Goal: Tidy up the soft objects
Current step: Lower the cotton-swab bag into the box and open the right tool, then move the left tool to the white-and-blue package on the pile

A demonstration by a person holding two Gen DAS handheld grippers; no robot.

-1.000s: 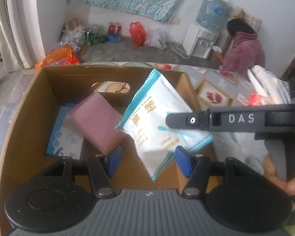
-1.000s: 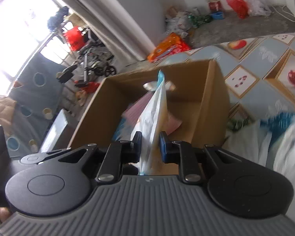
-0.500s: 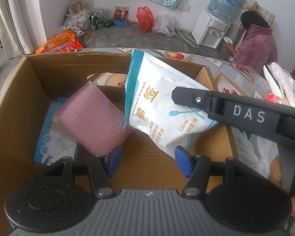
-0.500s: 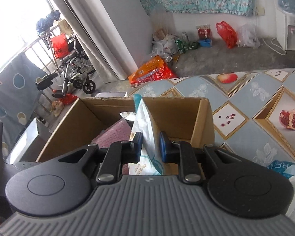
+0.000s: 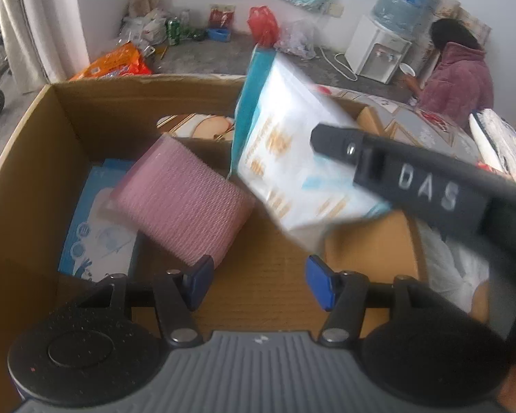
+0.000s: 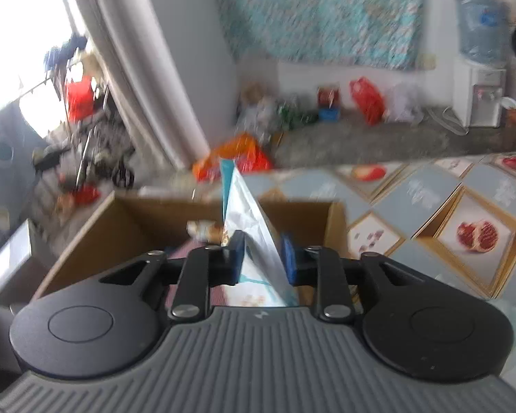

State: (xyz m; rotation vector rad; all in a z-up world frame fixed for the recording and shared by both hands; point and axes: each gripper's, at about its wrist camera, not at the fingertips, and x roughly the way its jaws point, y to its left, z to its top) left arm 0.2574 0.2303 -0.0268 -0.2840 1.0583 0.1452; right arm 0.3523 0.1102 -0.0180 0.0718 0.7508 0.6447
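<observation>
I keep the cardboard box (image 5: 24, 144) below both tools, because the soft things must go in it. The pink sponge (image 5: 180, 203) leans there on a blue-printed pack (image 5: 96, 234). My right gripper (image 6: 262, 255) has the white cotton-swab bag (image 5: 292, 158) over the box; its jaws have just been opening, and the bag seems loose between them. My left gripper (image 5: 256, 284) is released, holding nothing. The right tool's finger reads "DAS"; the bag's print is blurred.

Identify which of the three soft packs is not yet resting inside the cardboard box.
The white cotton swab pack, between the right gripper fingers; the others lie inside.
</observation>
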